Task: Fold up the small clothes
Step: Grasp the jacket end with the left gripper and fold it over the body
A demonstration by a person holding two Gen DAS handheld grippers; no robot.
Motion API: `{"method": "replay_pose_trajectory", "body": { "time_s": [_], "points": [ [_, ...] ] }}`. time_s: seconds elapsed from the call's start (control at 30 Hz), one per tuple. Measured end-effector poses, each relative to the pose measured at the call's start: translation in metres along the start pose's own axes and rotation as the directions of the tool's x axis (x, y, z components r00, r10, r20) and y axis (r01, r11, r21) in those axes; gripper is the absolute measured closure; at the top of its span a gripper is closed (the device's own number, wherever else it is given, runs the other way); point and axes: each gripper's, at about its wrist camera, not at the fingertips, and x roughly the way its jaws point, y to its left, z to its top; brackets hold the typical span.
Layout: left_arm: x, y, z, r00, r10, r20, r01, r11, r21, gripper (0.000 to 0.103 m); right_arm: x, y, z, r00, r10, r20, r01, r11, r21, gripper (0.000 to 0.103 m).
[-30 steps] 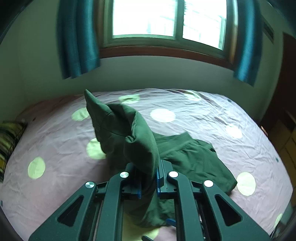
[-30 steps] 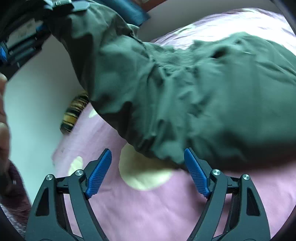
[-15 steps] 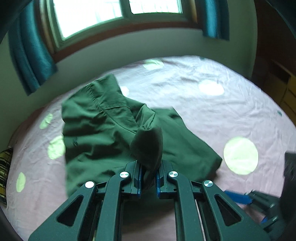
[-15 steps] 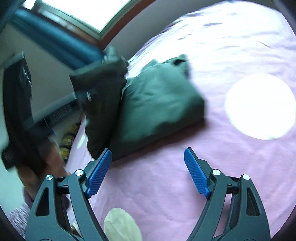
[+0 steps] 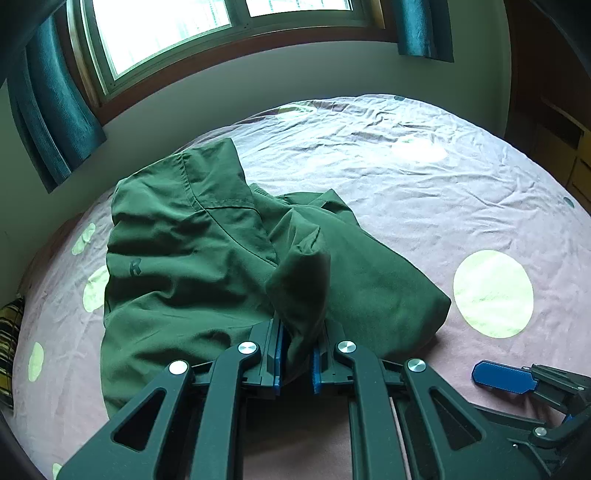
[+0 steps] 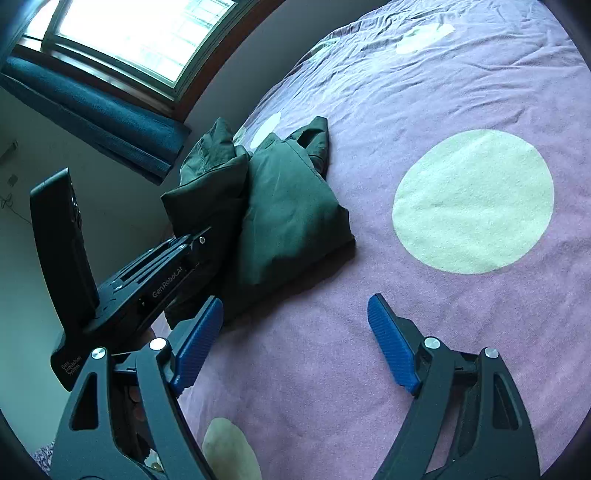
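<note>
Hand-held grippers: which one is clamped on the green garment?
The left hand-held gripper: shut on a fold of the green garment. The right hand-held gripper stands open, empty.

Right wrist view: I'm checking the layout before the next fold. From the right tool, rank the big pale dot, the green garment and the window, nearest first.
1. Big pale dot and green garment: too close to call, dot right, garment left.
2. Window: far top left.
Measured from the right tool.

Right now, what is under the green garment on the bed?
The green garment lies on the purple bedsheet with pale dots. One dot shows partly at its edge. What else is beneath it is covered by the cloth.
</note>
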Motion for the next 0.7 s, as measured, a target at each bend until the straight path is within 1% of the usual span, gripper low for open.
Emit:
{"method": "replay_pose_trajectory", "body": {
  "time_s": [0.27, 0.7],
  "points": [
    [0.0, 0.001, -0.001, 1.0, -0.004, 0.001, 0.004, 1.0, -0.008, 0.091, -0.011, -0.007, 0.002, 1.0, -0.013, 0.024, 0.013, 1.0, 0.015, 0.022],
    [-0.004, -0.005, 0.0, 1.0, 0.018, 0.01, -0.018, 1.0, -0.002, 0.091, -0.028, -0.016, 0.002, 0.999, -0.021, 0.046, 0.019, 0.999, 0.033, 0.022]
  ]
}}
